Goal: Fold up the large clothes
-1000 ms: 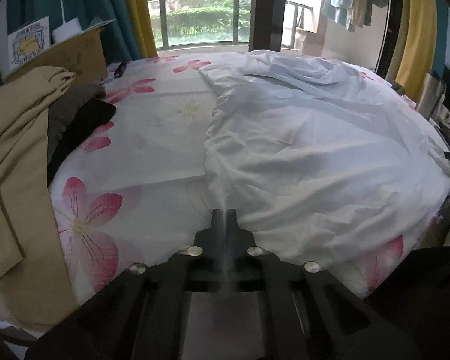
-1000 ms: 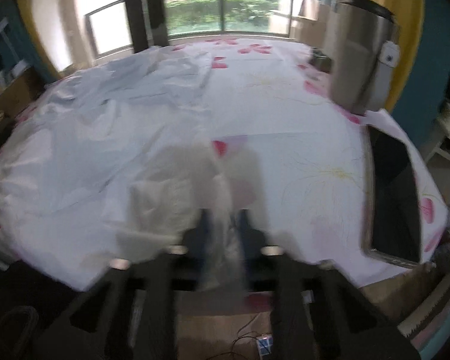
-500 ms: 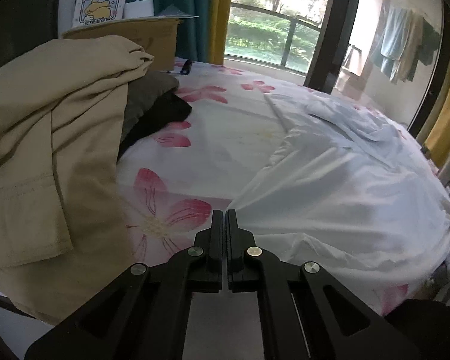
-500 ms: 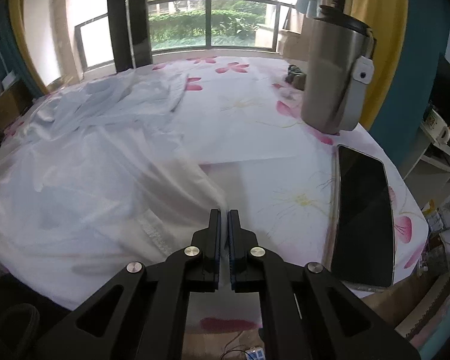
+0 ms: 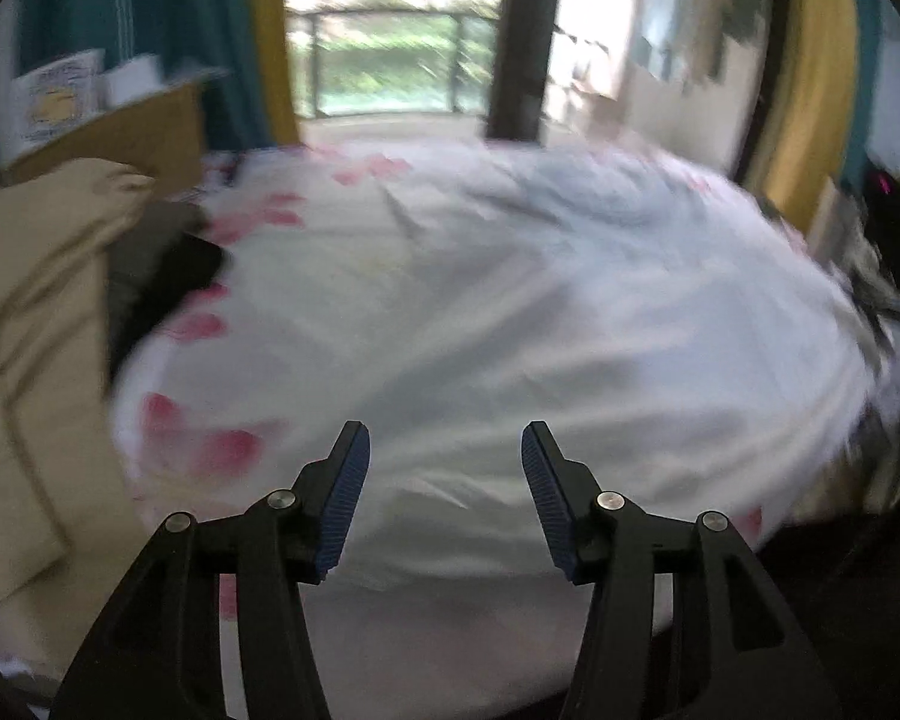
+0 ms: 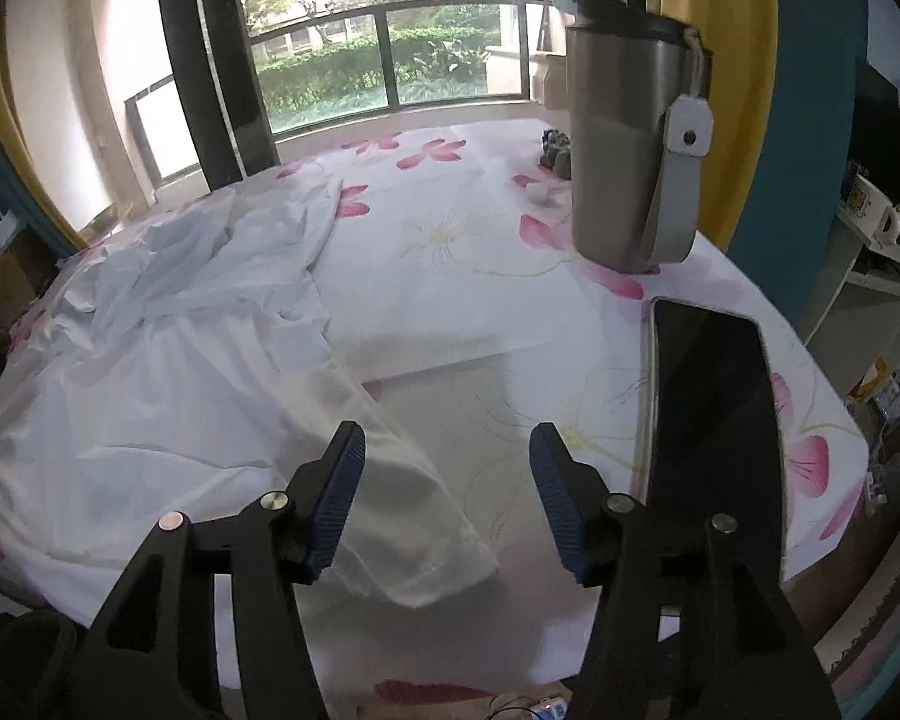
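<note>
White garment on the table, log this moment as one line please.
task: fold large clothes | left claw: open, empty | right claw: open, empty | white garment: spread on floral tablecloth, unfolded | left view: blurred

Half a second ago both grippers were pinched shut on the white garment [image 6: 168, 384]; now the left gripper [image 5: 444, 450] has its blue pads spread wide with nothing between them, and the right gripper [image 6: 447, 450] is spread wide too; the cloth they held has dropped back onto the flowered sheet [image 6: 450, 276]; its near corner now lies slack under the right gripper's left finger [image 6: 336, 486]; the left view has swung from the tan clothes [image 5: 36, 312] toward the middle of the bed and is blurred by motion.
</note>
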